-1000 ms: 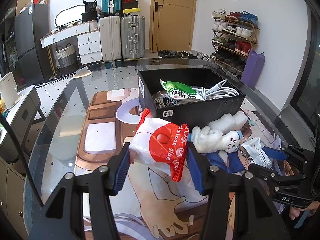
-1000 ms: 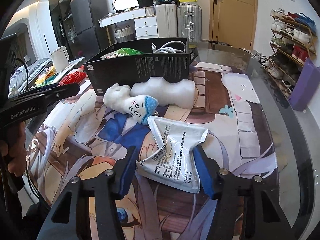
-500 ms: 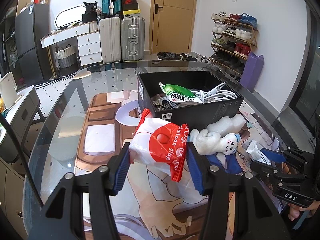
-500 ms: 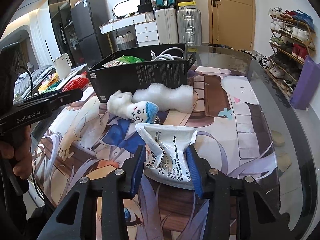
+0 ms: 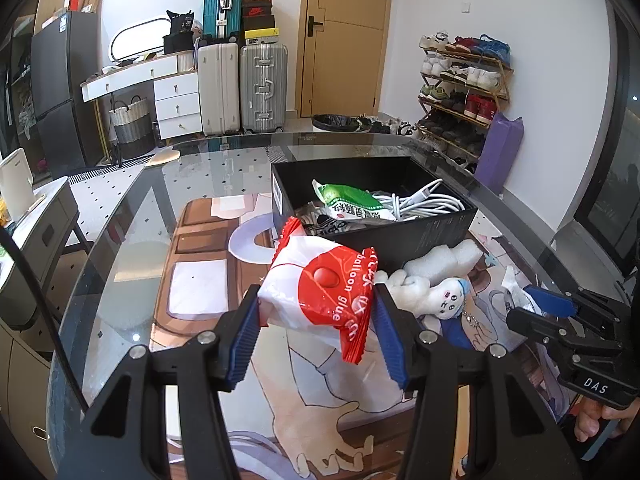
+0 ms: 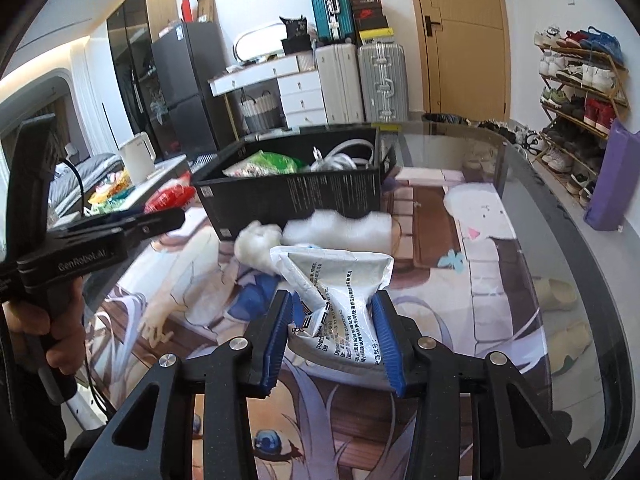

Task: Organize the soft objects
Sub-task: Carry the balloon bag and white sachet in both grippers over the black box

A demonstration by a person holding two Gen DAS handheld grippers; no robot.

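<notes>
Left gripper (image 5: 316,322): squeezing the red-and-white packet (image 5: 320,290), near the black box (image 5: 400,236).
Right gripper (image 6: 332,334): pinching the silver pouch (image 6: 340,300), near that box.

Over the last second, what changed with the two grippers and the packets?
The right gripper closed in on the silver packet, pinching its middle and lifting its top end off the mat. The left gripper kept still, clamped on the red-and-white packet. The black box, plush toy and foam piece stayed put.

Right gripper (image 6: 332,334) fingers (image 6: 276,336) pinch silver packet (image 6: 340,312); black box (image 6: 296,192) behind.
</notes>
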